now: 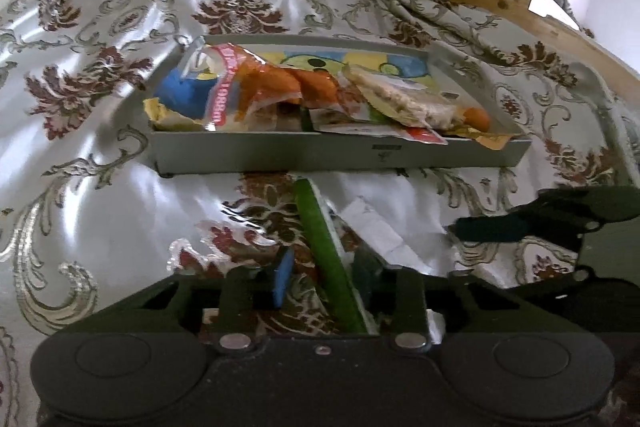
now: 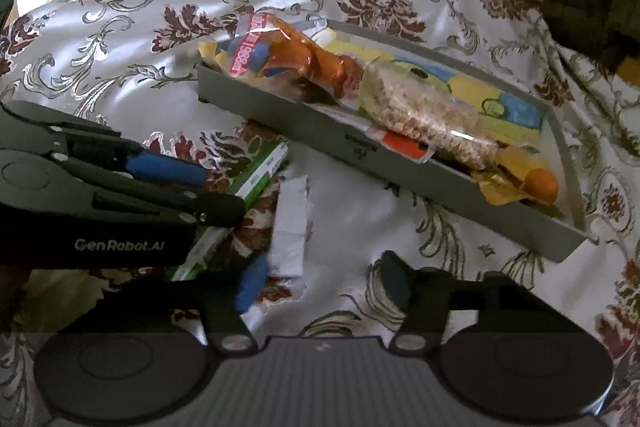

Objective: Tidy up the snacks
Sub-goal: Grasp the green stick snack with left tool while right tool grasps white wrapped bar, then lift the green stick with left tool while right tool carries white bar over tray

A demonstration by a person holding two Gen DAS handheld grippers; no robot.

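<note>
Satin cloth (image 1: 120, 147) with a dark red floral pattern covers the work surface; we take the grey tray (image 1: 340, 151) as our landmark. Inside the tray we see an orange bag (image 1: 276, 83) with a pink strip at the left end, a clear pack of pale crumbly snack (image 2: 424, 115) toward the right, and a small orange ball (image 2: 542, 183) at the right end on yellow wrapping. Just in front of the tray, on the cloth, lies a green box (image 1: 324, 251), standing on its long edge and tilted. Touching its right side, also in front of the tray, lies a white packet (image 2: 292, 223). We find the left gripper (image 1: 320, 279) in front of the tray with the green box between its blue pad (image 1: 282, 279) and its opposite pad; the jaws stand narrow around the box, and we cannot tell whether both pads press on it. The right gripper (image 2: 320, 283) hovers in front of the tray, beside the white packet, jaws apart with nothing between them.
</note>
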